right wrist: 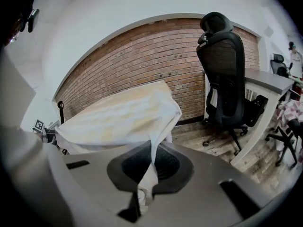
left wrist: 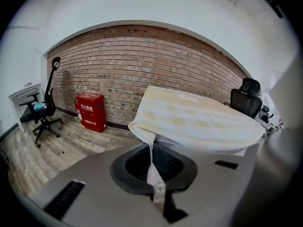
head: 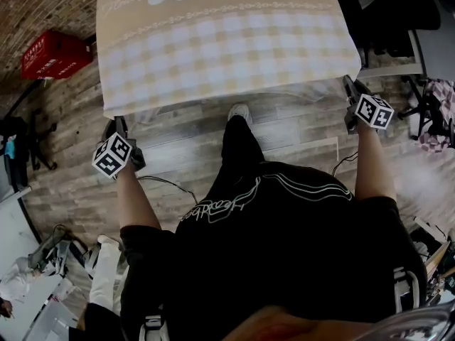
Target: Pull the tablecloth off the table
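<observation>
The left gripper [head: 121, 122] is pinching the near left corner of the tablecloth [head: 227, 41]. Its jaws are closed tight on a thin twist of fabric [left wrist: 156, 176]. The right gripper [head: 349, 84] is doing the same at the near right corner, with its jaws clamped on the cloth [right wrist: 147, 174]. From each pinch the fabric is rising in a taut strip to the draped sheet.

The cloth is lying over the table, which is hidden beneath it. Its checked near edge is running left to right between the two grippers. The sheet is stretching away from the person toward the brick wall [left wrist: 142, 65], and the head view is cutting off its far end.

A red box [head: 53, 54] is sitting on the floor [head: 185, 148] by the wall. It is closed, so its contents cannot be told.
</observation>
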A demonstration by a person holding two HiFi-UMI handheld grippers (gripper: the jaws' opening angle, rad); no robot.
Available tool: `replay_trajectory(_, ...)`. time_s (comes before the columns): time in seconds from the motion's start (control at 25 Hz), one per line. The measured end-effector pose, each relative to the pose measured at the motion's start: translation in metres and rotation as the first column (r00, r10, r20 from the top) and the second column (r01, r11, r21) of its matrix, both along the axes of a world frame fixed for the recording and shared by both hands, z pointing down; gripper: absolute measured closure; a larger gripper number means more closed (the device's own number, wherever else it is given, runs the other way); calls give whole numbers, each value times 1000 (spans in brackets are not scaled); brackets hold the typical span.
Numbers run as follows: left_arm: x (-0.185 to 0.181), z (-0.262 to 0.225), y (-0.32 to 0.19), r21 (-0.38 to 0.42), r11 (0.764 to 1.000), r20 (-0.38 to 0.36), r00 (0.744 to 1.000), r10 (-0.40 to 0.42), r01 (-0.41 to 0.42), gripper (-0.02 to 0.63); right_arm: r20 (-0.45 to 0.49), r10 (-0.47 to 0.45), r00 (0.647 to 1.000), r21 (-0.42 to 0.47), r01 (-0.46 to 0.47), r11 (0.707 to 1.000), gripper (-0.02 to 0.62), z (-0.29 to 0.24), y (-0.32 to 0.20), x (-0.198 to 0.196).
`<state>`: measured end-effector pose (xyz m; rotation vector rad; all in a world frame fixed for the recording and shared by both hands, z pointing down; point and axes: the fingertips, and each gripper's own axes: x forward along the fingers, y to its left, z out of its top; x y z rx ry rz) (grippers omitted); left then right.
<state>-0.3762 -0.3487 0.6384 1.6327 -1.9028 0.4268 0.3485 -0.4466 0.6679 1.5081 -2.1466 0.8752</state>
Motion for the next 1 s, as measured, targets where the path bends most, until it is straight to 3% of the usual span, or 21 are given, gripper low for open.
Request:
replay_trajectory(0.16, -37, -1, 2, -12, 1000, -16, 1000, -10, 9, 600, 0, 9, 1000, -19, -9, 1000, 597, -4, 3, -38)
replay_trajectory(0.44, -31, -16, 8, -9, 999, -25, 999, -33, 33, 600, 55, 47, 997, -17, -47, 999, 597, -19, 5, -40)
replay_trajectory(1.0, -20, -43, 16, -10, 999, -48, 998, -51, 51, 600, 71, 51, 996, -30, -49, 998, 597, -46, 12, -46)
